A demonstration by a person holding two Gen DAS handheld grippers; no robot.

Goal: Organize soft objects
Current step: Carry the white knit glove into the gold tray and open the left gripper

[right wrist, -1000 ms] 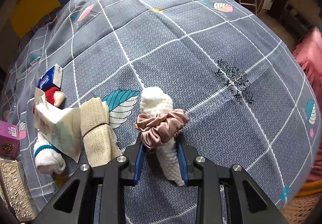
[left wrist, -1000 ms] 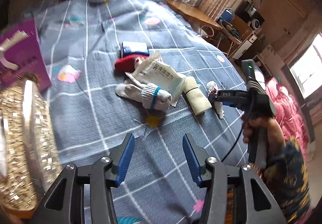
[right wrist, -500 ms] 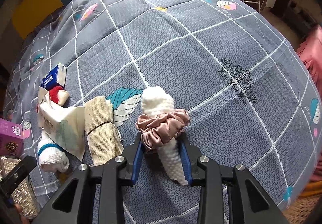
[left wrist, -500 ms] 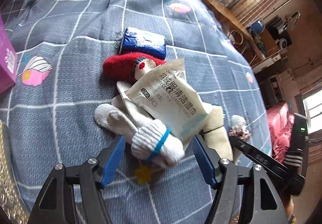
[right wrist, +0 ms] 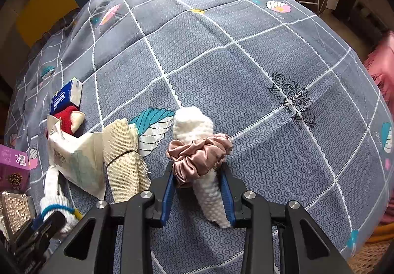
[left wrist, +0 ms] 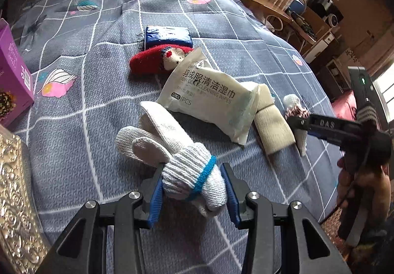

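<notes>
On the grey checked bedspread (left wrist: 103,92) lies a row of soft things. My left gripper (left wrist: 193,191) is closed around the cuff of a white knit glove with a blue band (left wrist: 189,175). A white wipes pack (left wrist: 209,99) rests on the glove's far end. Behind it lie a red knit toy (left wrist: 152,60) and a blue tissue pack (left wrist: 167,35). A beige cloth roll (left wrist: 272,124) lies to the right. My right gripper (right wrist: 198,196) is shut on a white knit roll (right wrist: 209,190) ringed by a pink satin scrunchie (right wrist: 197,156).
A purple box (left wrist: 12,77) and a shiny gold box (left wrist: 14,200) stand at the left edge. A desk and shelves (left wrist: 295,10) lie beyond the bed's far right side. Pink fabric (right wrist: 384,67) lies off the bed's right edge.
My left gripper has moved forward over the bed and closed around the glove's cuff. My right gripper has stayed shut on the white roll with the scrunchie.
</notes>
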